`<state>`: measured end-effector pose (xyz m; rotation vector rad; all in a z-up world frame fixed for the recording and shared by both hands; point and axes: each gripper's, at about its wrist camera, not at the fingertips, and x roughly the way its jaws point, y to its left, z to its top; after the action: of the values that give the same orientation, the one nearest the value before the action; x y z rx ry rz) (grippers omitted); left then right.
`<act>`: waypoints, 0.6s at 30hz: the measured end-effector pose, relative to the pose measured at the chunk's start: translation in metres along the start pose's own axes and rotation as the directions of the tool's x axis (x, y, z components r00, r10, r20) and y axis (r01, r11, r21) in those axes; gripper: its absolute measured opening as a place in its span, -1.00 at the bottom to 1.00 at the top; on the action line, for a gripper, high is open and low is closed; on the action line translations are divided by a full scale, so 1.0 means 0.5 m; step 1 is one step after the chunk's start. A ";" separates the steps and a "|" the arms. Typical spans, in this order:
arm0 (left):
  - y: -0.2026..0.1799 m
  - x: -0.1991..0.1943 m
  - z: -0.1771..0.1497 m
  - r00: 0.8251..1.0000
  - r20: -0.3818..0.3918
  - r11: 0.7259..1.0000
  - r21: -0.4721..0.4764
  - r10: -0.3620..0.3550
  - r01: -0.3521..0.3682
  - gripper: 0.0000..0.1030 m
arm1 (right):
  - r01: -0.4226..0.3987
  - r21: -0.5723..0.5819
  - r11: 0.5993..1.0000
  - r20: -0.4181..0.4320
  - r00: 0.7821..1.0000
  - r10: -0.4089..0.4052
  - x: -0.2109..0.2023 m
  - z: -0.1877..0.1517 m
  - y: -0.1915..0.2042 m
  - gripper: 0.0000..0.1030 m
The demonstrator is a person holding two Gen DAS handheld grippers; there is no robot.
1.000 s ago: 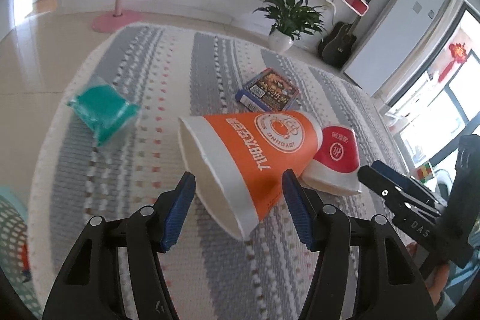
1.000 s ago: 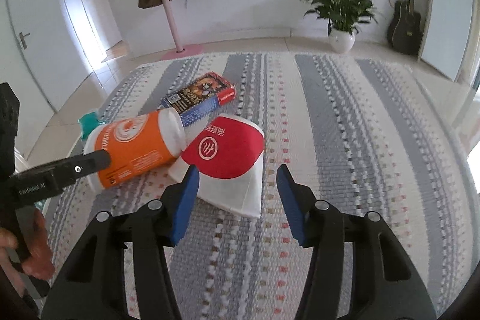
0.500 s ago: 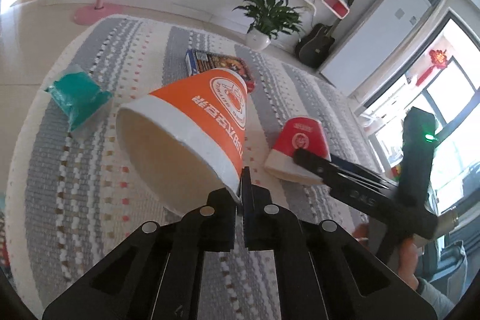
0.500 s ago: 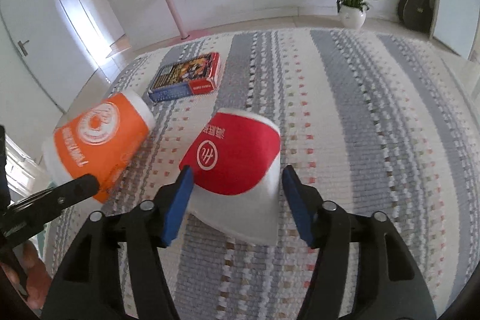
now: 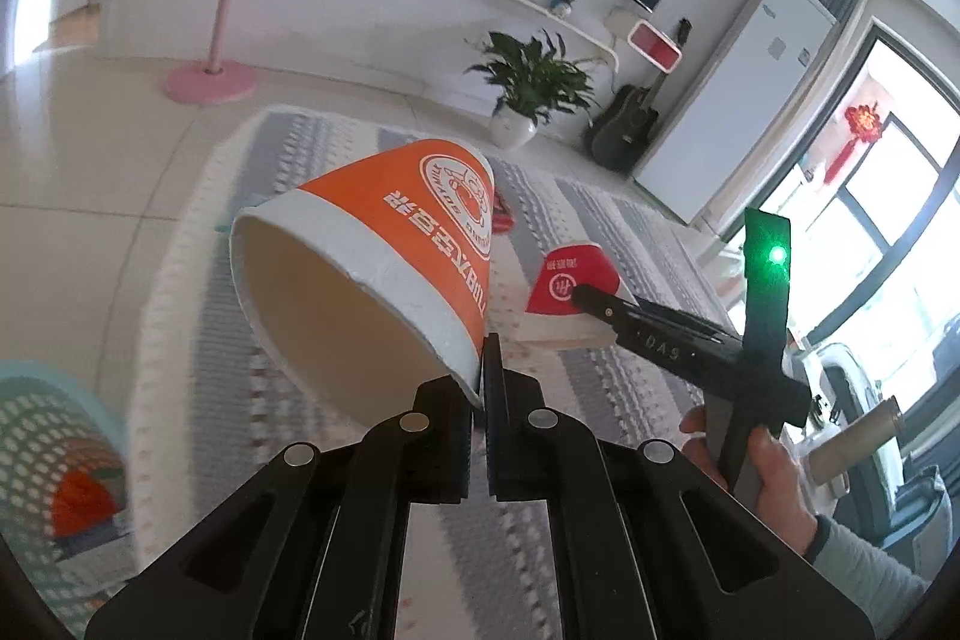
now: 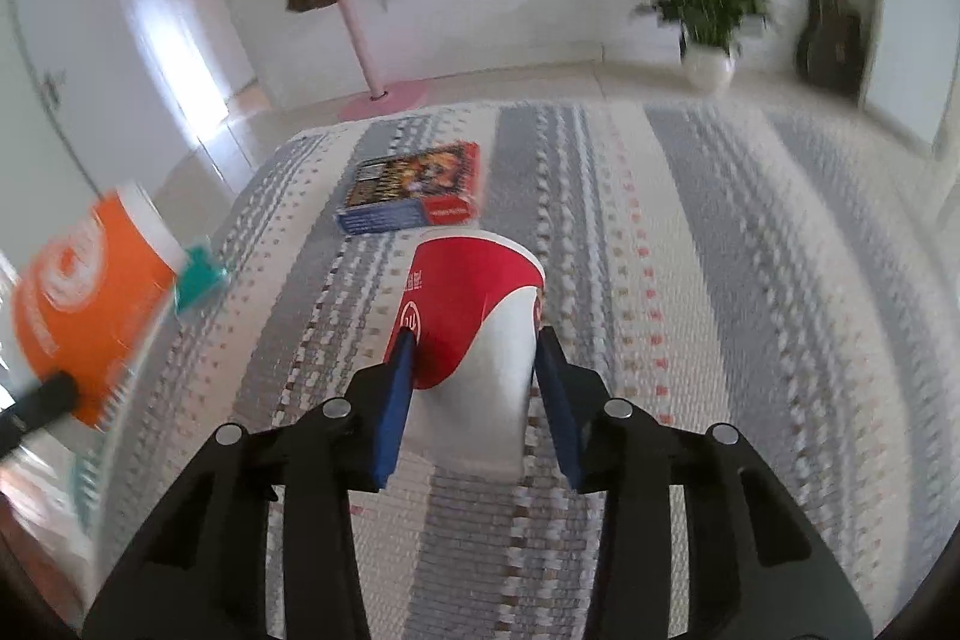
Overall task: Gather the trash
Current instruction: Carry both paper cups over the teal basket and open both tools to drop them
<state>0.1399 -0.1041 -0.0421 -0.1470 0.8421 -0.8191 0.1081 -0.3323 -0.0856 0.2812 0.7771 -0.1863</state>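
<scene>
My left gripper (image 5: 482, 370) is shut on the rim of the big orange and white paper cup (image 5: 384, 256) and holds it above the striped rug; the cup also shows in the right wrist view (image 6: 78, 316). My right gripper (image 6: 474, 370) is shut on the red and white paper cup (image 6: 474, 304), its blue pads against both sides; this cup also shows in the left wrist view (image 5: 567, 298). A teal mesh basket (image 5: 54, 466) with something orange inside stands at the lower left.
A flat printed box (image 6: 414, 190) and a teal packet (image 6: 198, 277) lie on the grey and white striped rug (image 6: 720, 280). A pink coat stand (image 5: 210, 70), a potted plant (image 5: 528, 100) and a guitar (image 5: 624, 130) stand on the floor beyond the rug.
My left gripper shut on the orange cup's rim and lifted it toward the basket side. My right gripper moved in and closed on the red cup.
</scene>
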 end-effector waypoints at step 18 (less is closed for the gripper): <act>0.162 -0.336 -0.049 0.956 0.164 0.966 -0.130 0.243 -0.224 -0.97 | -0.262 -0.228 0.938 0.129 0.946 0.296 -0.178 0.021 0.335 -0.37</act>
<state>0.1048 0.0735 0.0090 -0.2105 0.7187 -0.5285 0.0977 -0.1717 0.0150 0.1727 0.5816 0.1408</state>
